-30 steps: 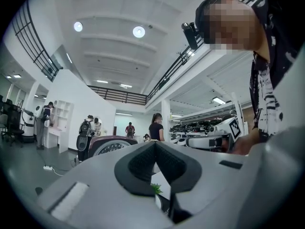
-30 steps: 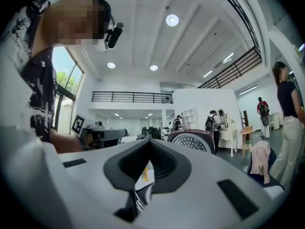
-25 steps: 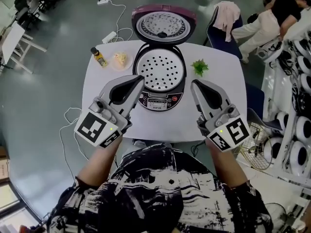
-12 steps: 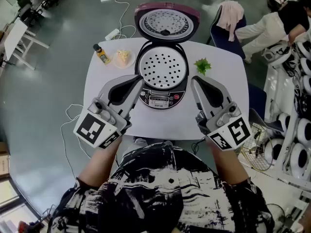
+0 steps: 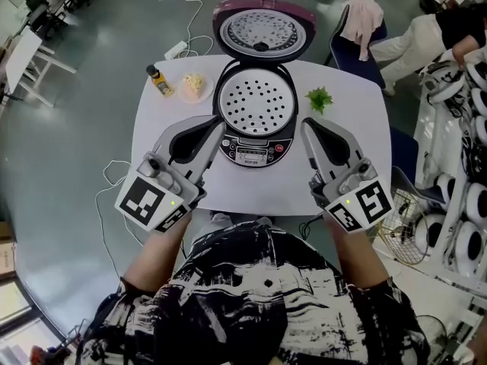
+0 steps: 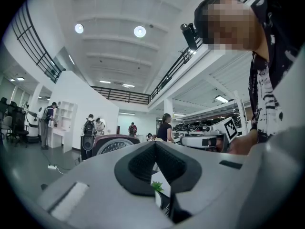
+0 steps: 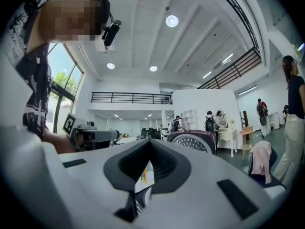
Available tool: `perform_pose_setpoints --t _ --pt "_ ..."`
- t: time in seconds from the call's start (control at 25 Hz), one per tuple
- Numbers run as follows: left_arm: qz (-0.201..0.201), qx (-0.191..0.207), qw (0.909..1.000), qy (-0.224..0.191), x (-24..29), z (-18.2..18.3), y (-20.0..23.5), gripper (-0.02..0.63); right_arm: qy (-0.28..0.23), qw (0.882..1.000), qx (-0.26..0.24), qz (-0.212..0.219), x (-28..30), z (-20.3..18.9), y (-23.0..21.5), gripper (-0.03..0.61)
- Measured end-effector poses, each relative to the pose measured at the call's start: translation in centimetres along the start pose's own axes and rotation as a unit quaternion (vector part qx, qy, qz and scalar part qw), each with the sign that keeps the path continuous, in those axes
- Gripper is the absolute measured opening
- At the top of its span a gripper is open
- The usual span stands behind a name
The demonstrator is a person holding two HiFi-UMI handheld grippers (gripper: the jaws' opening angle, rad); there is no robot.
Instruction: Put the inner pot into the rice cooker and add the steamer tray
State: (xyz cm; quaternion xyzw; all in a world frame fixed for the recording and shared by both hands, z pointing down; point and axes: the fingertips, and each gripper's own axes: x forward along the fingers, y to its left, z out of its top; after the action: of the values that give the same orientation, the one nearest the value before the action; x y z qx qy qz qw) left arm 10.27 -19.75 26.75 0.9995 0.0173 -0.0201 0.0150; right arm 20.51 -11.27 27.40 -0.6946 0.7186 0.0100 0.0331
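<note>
We hold the left gripper (image 5: pixel 218 126) and the right gripper (image 5: pixel 306 125) level over the table (image 5: pixel 152 124). One is at each side of the cooker (image 5: pixel 255 154), with its tip close beside the cooker's front; we cannot tell whether they touch it. The left fingers (image 6: pixel 140 166) are pressed together with nothing between them, and so are the right fingers (image 7: pixel 131 165). The perforated tray (image 5: pixel 257 101) sits in the cooker's mouth, in front of the raised lid (image 5: pixel 263 33). The pot beneath it is hidden. A bottle (image 5: pixel 158 82) and a plate (image 5: pixel 195 86) stand left of the cooker, and a green sprig (image 5: pixel 319 97) lies to its right.
</note>
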Motion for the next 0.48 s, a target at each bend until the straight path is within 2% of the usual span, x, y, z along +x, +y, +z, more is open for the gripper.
perform_pose_setpoints --t 0.48 --pt "0.001 -0.002 1.0 -0.002 -0.66 -0.21 0.23 0.005 0.008 1.0 0.0 -0.008 0.29 -0.51 0.06 -0.003"
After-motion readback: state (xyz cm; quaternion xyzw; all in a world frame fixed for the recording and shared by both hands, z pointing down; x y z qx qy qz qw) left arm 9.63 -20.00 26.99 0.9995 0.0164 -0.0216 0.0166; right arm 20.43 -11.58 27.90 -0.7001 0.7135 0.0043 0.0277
